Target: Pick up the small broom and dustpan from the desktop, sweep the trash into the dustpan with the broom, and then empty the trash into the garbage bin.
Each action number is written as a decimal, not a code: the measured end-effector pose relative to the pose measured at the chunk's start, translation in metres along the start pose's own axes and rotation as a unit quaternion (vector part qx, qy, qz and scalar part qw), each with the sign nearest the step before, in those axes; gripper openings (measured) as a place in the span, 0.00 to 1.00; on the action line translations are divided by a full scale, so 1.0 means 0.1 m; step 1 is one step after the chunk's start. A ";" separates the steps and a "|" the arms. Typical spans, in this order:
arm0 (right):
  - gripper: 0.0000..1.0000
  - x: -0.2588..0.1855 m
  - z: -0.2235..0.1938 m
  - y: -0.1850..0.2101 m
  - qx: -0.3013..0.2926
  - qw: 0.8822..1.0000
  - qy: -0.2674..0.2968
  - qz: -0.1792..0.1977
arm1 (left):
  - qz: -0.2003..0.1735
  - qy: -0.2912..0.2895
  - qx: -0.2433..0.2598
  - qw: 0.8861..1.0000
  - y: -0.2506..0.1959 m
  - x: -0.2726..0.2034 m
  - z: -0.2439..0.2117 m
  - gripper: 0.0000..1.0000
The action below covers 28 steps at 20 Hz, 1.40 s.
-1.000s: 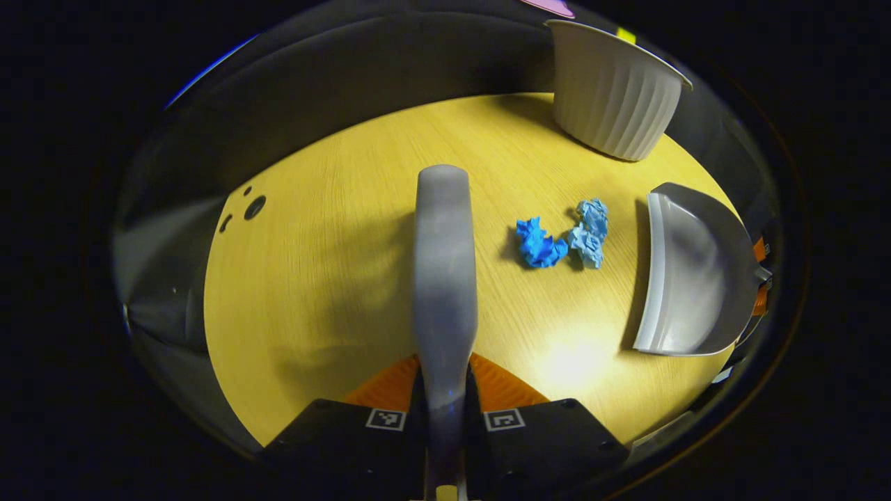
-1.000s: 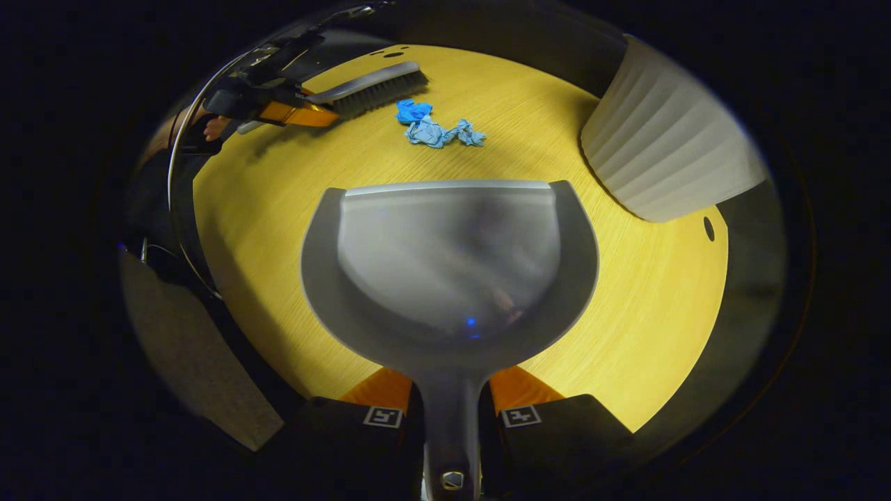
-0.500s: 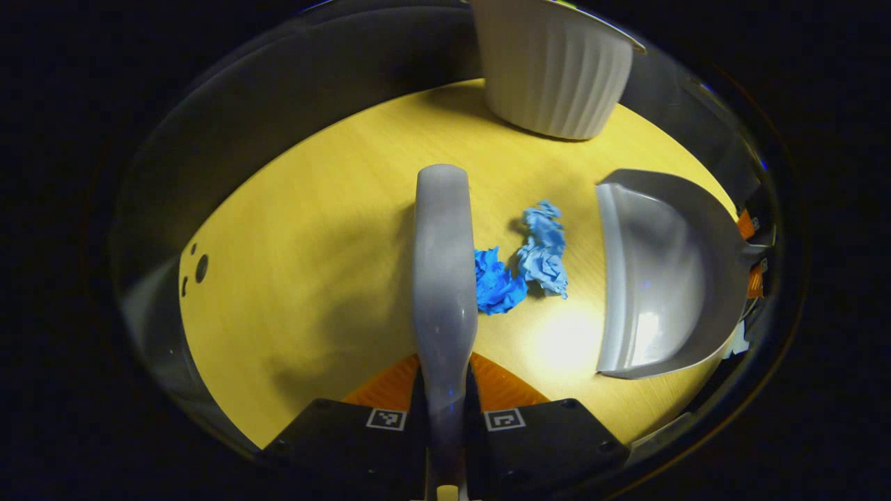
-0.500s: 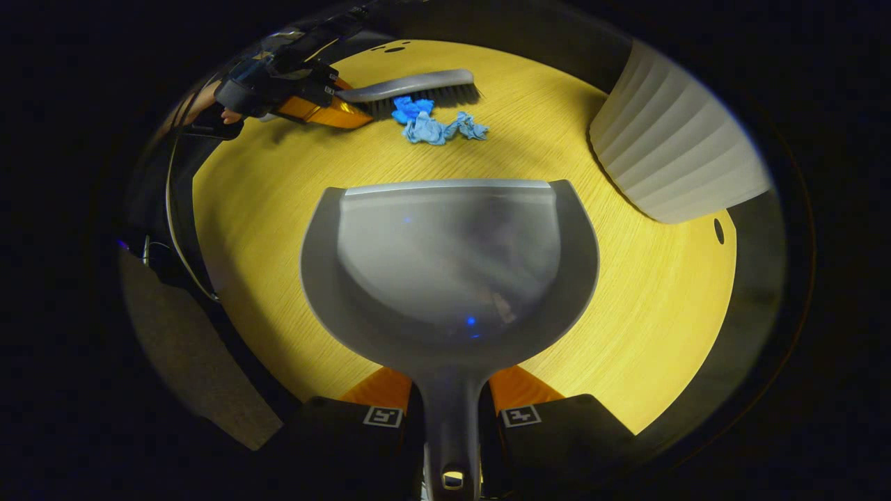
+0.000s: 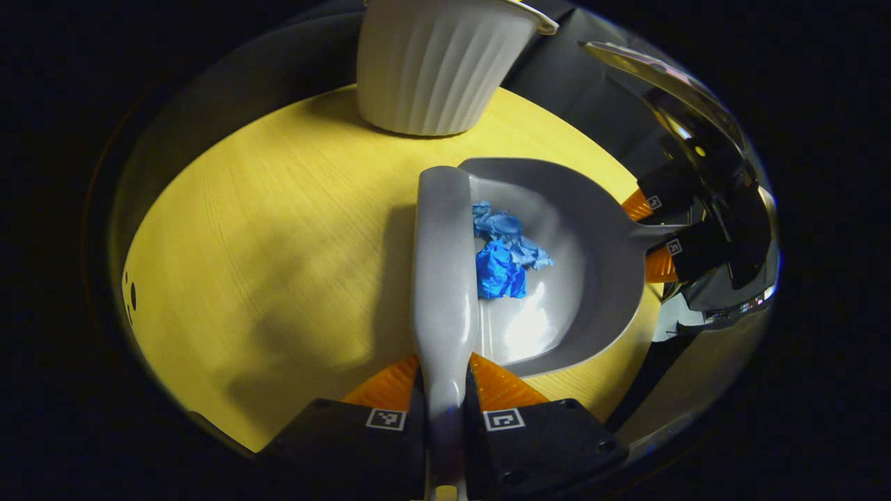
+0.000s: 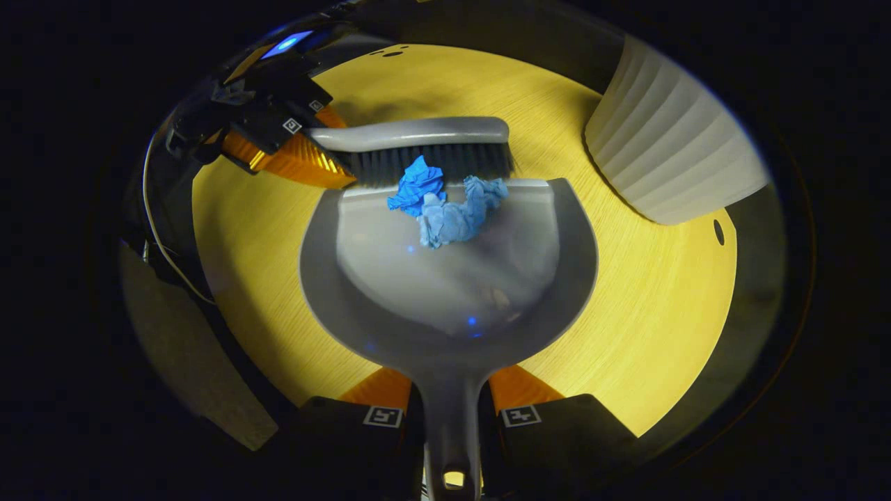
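Left gripper (image 5: pixel 445 390): fingers closed on the broom handle (image 5: pixel 444 327), one on either side, gripper held low over the table and pointing forward along the broom. Right gripper (image 6: pixel 451 407): fingers closed on the dustpan handle (image 6: pixel 451 424), held low and level. In the right gripper view the left gripper (image 6: pixel 306 149) reaches in from the upper left; in the left gripper view the right gripper (image 5: pixel 651 229) comes in from the right.

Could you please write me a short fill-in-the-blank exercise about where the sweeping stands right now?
1. The left tool is shut on the ____.
2. The blue paper scraps lie inside the ____.
3. The brush bristles stand at the pan's front ____.
4. The ribbed white garbage bin stands on the ____.

Missing words: broom; dustpan; edge; table
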State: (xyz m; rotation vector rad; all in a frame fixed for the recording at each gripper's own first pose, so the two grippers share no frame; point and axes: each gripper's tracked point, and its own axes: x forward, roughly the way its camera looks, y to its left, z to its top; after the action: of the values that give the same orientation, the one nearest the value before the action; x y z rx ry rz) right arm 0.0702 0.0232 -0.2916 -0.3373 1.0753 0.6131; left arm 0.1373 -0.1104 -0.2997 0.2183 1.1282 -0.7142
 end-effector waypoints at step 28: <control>0.36 -0.37 0.39 0.52 0.301 0.939 -0.091 -0.143 | 0.129 -0.052 -0.151 0.979 1.03 -0.01 -1.00 0.26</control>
State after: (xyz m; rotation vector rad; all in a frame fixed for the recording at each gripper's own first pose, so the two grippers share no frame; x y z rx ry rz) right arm 0.0536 0.0736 -0.2392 0.0990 0.9603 0.0367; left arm 0.1259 0.0184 -0.3619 0.0656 1.0683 -0.3143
